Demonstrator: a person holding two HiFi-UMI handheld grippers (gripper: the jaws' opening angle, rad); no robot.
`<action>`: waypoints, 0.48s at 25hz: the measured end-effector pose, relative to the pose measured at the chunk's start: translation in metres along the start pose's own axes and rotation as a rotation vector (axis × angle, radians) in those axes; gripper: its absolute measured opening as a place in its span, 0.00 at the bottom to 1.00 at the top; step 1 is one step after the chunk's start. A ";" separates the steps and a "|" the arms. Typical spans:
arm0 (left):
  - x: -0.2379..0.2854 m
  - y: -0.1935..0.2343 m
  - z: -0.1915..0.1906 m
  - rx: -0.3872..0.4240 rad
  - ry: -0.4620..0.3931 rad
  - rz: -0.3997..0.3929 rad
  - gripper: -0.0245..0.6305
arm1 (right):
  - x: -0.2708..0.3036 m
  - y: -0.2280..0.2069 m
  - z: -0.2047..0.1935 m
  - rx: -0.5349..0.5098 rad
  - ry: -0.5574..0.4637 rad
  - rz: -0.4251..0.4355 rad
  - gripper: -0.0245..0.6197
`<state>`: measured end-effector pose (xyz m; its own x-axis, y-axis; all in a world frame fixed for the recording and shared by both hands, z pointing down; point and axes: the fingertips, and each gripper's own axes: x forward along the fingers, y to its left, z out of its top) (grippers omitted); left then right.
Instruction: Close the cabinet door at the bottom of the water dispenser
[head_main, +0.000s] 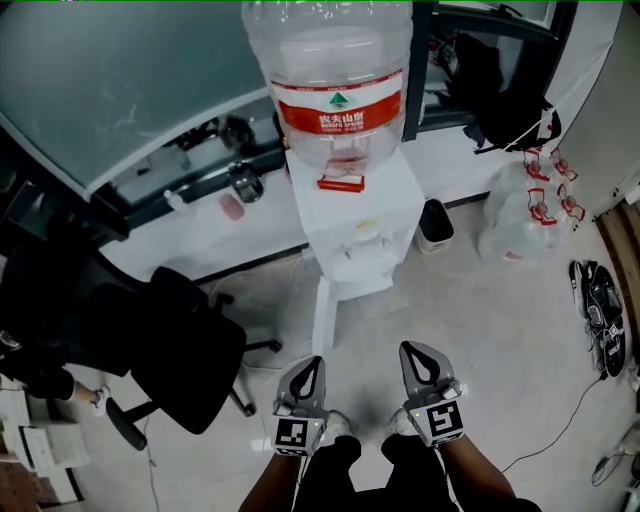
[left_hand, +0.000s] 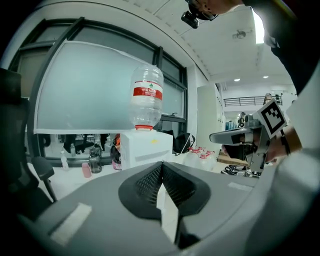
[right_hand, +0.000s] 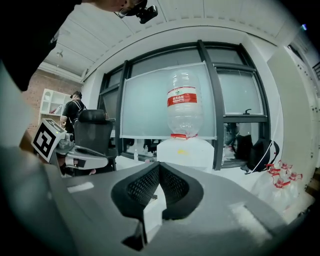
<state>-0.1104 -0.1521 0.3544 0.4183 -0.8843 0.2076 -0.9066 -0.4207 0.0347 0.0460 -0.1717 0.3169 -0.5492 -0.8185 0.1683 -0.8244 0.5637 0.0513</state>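
Observation:
The white water dispenser stands ahead of me with a clear bottle upside down on top. Its bottom cabinet door hangs open, swung out toward me and seen edge-on. My left gripper is shut and empty, its tip just right of the door's free edge and a little short of it. My right gripper is also shut and empty, further right, in front of the dispenser's base. The dispenser shows beyond the left gripper in the left gripper view, and the dispenser beyond the right gripper in the right gripper view.
A black office chair stands close on the left. A small black bin sits right of the dispenser, with empty water bottles beyond it. Shoes and a cable lie on the floor at far right.

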 end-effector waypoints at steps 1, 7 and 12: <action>0.006 0.003 -0.012 -0.002 -0.003 0.010 0.07 | 0.005 -0.001 -0.010 0.008 -0.005 0.003 0.04; 0.043 0.019 -0.093 -0.016 -0.055 0.064 0.07 | 0.038 0.001 -0.098 0.025 -0.030 0.032 0.04; 0.079 0.016 -0.194 -0.030 -0.086 0.078 0.07 | 0.071 -0.004 -0.203 0.024 -0.050 0.039 0.04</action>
<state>-0.1030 -0.1898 0.5610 0.3487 -0.9287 0.1260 -0.9372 -0.3449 0.0515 0.0376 -0.2095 0.5283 -0.5865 -0.8010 0.1205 -0.8050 0.5928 0.0221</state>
